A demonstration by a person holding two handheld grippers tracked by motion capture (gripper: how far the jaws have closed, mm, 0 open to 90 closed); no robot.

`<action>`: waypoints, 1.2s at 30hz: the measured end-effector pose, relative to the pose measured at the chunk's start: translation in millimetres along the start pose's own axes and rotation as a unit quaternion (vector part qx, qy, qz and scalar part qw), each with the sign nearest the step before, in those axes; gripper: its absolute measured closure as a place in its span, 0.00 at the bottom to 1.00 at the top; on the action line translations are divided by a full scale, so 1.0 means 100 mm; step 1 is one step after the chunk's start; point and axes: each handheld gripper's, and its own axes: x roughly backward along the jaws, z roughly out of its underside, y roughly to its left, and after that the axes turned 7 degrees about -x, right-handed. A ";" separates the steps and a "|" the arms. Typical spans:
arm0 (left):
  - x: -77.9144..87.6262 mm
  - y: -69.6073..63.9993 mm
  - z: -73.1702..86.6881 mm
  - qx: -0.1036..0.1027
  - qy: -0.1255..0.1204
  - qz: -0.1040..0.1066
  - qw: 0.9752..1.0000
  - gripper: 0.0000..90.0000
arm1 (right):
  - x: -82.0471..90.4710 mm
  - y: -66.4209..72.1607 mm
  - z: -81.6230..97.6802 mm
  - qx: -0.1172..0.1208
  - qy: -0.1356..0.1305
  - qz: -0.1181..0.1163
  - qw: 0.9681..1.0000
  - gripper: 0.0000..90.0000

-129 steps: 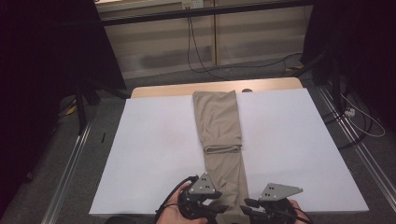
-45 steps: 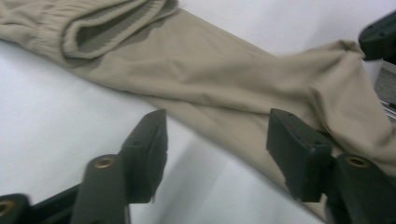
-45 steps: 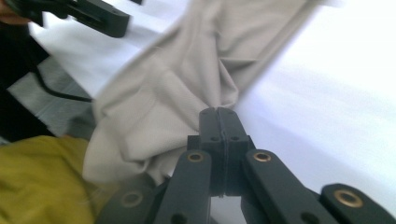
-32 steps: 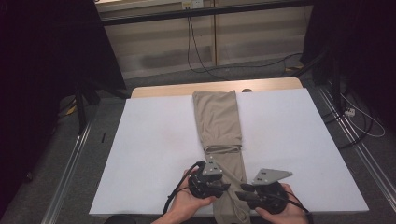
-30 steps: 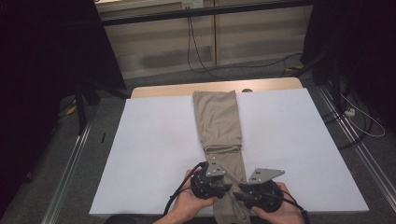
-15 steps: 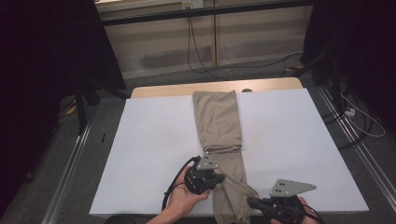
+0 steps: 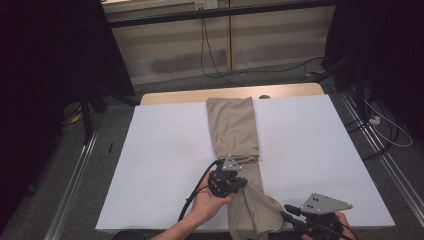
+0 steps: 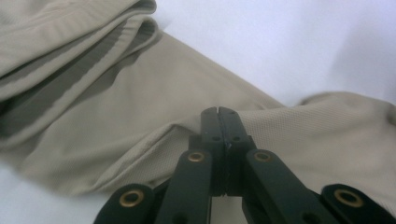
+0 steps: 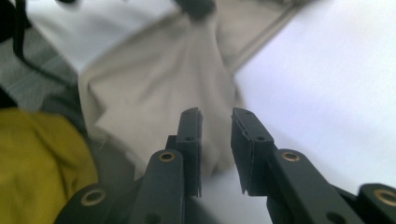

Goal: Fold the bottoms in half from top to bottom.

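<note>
Beige trousers lie folded lengthwise down the middle of the white table sheet. My left gripper is at their left edge near the front, shut on a pinch of the cloth. Up close its jaws meet with the fabric gathered around the tips. My right gripper is at the near right corner, pointing back at the trousers. Its jaws have just been opening and stand slightly apart with nothing pinched. Beyond them the cloth rises like a tent toward the left gripper.
The wooden table end shows past the sheet at the far side. Metal rails run along both sides on grey floor, with cables at the right. Yellow fabric hangs by the near edge.
The right gripper has left its place beside the left gripper and moved right toward the near edge. The trousers' lower part now spreads out to the right. The left gripper shifted slightly.
</note>
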 end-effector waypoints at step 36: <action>0.47 0.26 0.22 0.011 -0.041 -0.068 0.997 0.42 | -0.67 0.64 -0.19 0.000 0.055 -0.157 0.986 0.58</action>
